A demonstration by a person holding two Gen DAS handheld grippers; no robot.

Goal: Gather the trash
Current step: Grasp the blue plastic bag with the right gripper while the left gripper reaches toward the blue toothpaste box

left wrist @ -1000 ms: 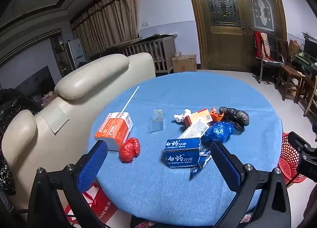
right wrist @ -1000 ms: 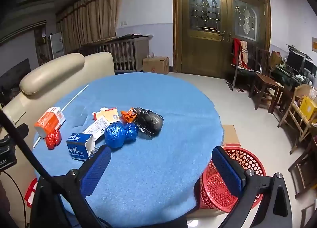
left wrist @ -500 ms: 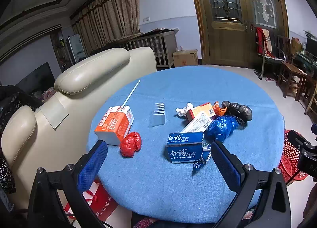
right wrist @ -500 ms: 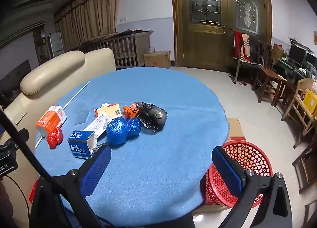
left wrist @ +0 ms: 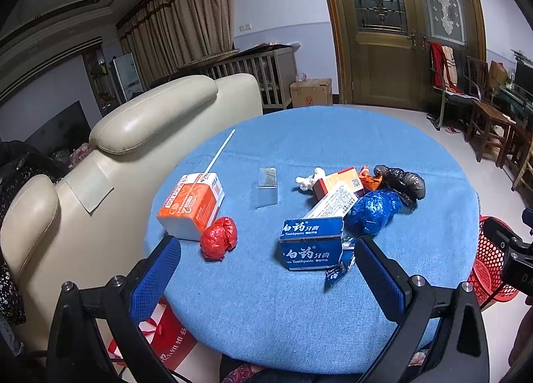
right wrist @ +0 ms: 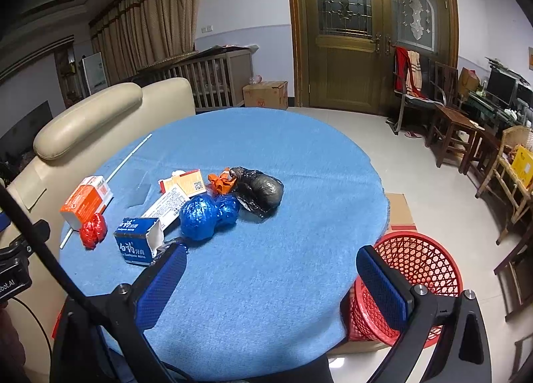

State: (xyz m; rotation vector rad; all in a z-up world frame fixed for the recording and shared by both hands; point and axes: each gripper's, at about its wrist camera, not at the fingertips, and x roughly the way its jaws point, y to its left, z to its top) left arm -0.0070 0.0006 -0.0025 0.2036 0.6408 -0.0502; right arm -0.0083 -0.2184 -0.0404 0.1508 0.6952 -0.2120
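Here the trash lies clustered on the round blue table, untouched. From the left: an orange carton, probably light and stiff, best pinched across its narrow sides; touching its near corner, a red plastic wad, soft and crushable, graspable anywhere. Further right stands an open blue toothpaste box, likely hollow and easily dented, so take it across the flat faces. Then a blue foil wad and a black bag, both soft and perhaps slippery; grip the bunched middle. The left gripper and the right gripper hover with jaws wide apart, holding nothing. Off the table's right edge stands a red mesh basket; what shows of its inside looks empty.
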